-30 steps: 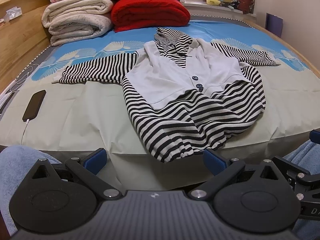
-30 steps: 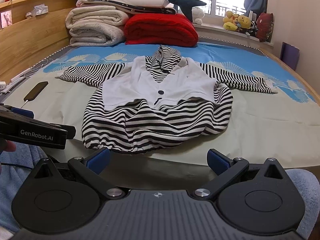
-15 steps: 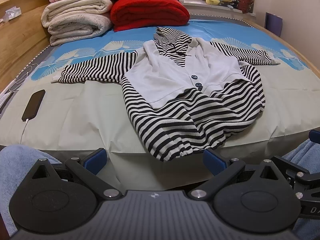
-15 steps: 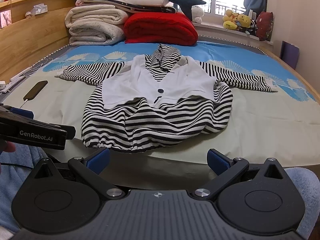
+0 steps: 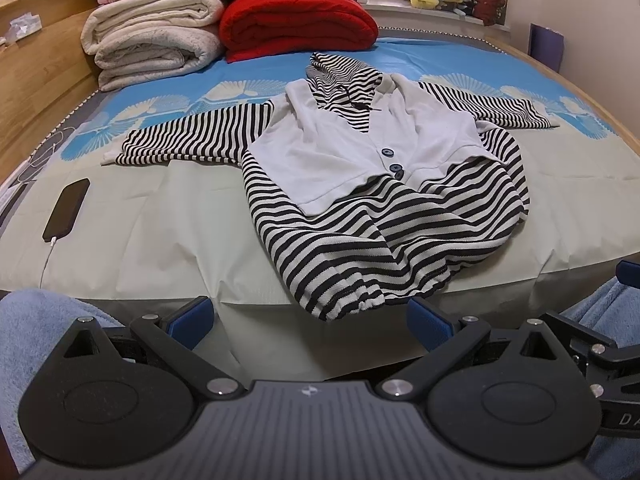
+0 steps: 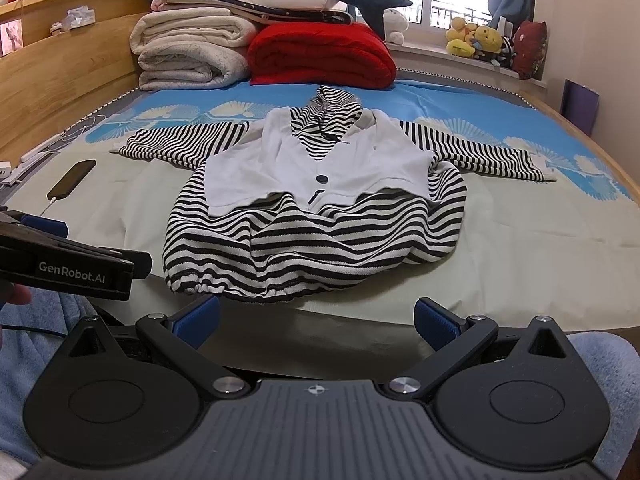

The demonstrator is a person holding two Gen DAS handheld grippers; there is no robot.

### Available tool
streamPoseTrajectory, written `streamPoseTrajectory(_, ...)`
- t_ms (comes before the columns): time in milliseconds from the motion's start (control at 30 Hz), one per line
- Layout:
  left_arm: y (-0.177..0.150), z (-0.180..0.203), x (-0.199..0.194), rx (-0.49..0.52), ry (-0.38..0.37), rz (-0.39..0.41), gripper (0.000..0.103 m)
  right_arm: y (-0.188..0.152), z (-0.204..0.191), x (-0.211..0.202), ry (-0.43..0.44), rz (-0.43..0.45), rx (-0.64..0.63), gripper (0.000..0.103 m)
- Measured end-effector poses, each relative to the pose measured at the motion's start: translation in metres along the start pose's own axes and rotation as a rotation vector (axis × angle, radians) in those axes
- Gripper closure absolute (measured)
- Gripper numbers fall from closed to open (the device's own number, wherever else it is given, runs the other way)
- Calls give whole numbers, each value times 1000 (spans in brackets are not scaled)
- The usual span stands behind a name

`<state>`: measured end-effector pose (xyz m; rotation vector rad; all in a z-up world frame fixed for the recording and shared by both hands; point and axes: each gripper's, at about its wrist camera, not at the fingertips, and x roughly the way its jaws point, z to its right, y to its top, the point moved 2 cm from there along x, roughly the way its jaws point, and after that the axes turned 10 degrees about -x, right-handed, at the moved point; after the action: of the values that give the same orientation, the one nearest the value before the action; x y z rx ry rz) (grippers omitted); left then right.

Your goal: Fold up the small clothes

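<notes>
Both grippers hang back at the bed's near edge, empty: the left gripper [image 5: 310, 314] and the right gripper [image 6: 316, 316] each have their jaws spread wide, with nothing between them. Just beyond them lies the top [image 6: 316, 208], a striped hooded piece with a white vest front, face up, hem at the near edge, both sleeves spread sideways. No fold shows yet; I judge the whole job remains. It rests on a pale sheet [image 6: 540, 240] over the blue bed. A phone [image 5: 66, 210] lies near the left edge; blankets [image 6: 320, 54] are stacked at the far end, toys [image 6: 476, 42] sit on the windowsill.
</notes>
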<state>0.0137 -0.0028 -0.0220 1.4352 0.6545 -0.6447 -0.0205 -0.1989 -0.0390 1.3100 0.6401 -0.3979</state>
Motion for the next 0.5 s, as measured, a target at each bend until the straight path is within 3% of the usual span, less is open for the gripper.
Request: streamPoseTrajectory(500,0,0,0,3,-4,-4,1,0,0,0,0,-1,0,1)
